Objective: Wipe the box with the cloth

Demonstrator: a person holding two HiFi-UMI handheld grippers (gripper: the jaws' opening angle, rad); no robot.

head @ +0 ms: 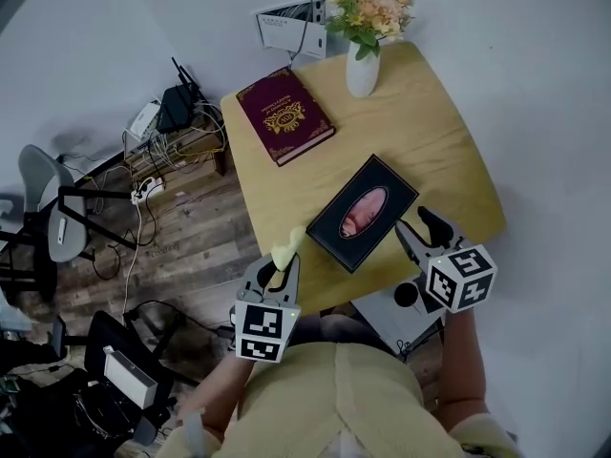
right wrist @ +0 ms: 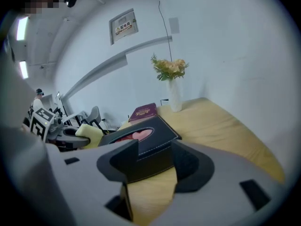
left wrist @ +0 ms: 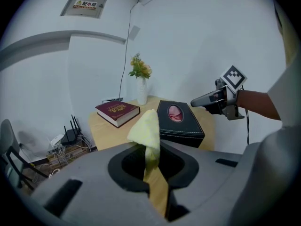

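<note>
Box (head: 362,213) is being left unbraced near the bench (head: 449,141) front edge, right tool (head: 423,227) being held spread beside it, cloth (head: 285,250) being clenched in left tool (head: 276,269); wiping pressure may be sliding it off.

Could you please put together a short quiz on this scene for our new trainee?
1. True or false: the left gripper is shut on the yellow cloth.
2. The right gripper is: A) shut on the cloth too; B) open, just short of the black box; C) clamped on the box's lid.
3. Which two other things stand on the table with the box?
Key: 1 true. 2 B. 3 the maroon book and the white vase of flowers.
</note>
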